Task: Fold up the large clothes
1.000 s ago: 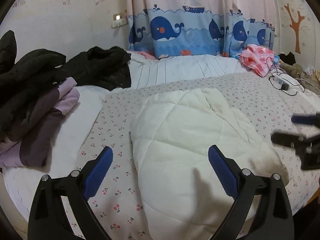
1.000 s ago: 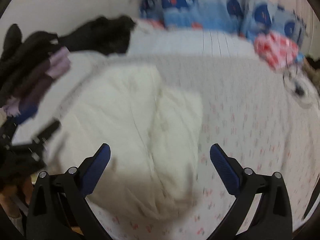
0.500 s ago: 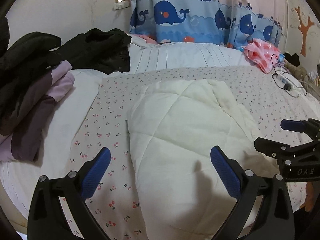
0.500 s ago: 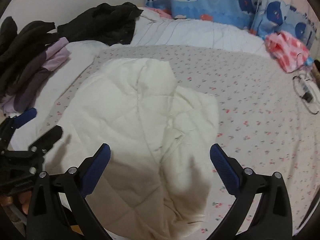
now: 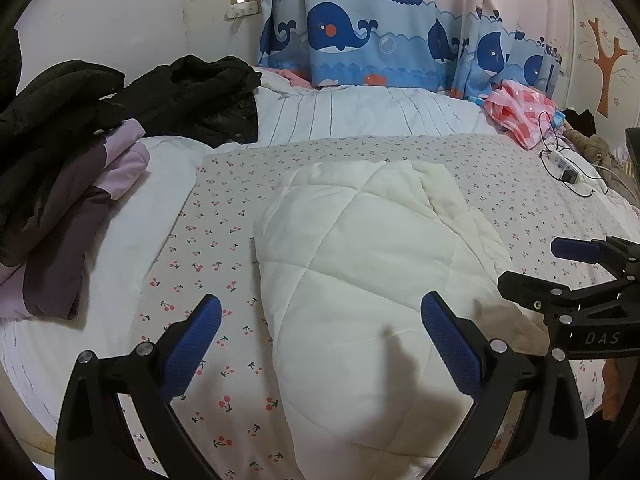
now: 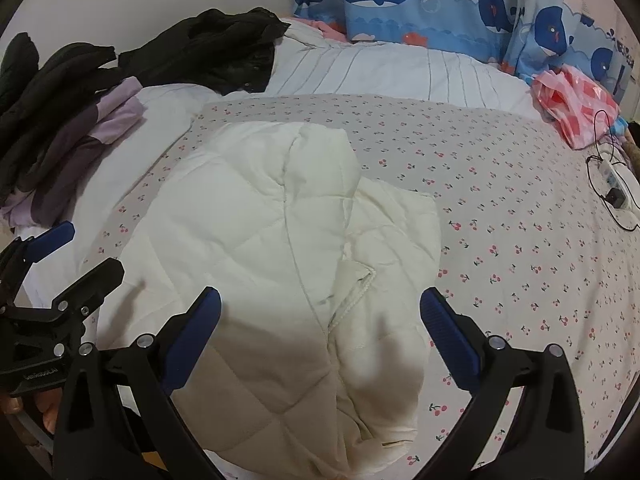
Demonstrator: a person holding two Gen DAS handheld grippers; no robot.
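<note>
A cream quilted jacket (image 5: 360,264) lies folded on a cherry-print bedspread (image 5: 224,248), occupying the centre and lower centre of both wrist views. In the right wrist view its seams and a zip edge run down the middle of the bundle (image 6: 288,256), with a folded-over flap toward the right side.

The left gripper (image 5: 320,336) sits at the bottom of its own frame, jaws spread wide and empty. Its left finger lies over bare bedspread; its right finger lies over the near part of the jacket. Contact with the fabric cannot be confirmed. The same tool shows at the left edge of the right wrist view (image 6: 76,256), beside the jacket's left border, fingers apart.

The right gripper (image 6: 320,328) is likewise at the bottom of its frame, jaws wide apart, nothing between them; both fingers frame the near end of the jacket. It appears at the right edge of the left wrist view (image 5: 540,268), just beside the jacket's right border, also spread.

Other items noted: a heap of black garments (image 5: 188,92) in the upper left; a purple garment (image 5: 80,200) at the left edge; a white pleated quilt (image 5: 360,116) beyond the bedspread; a whale-print curtain (image 5: 380,40) at the top; a pink checked bag (image 5: 520,112) and a power strip with cable (image 5: 564,168) at the upper right.
</note>
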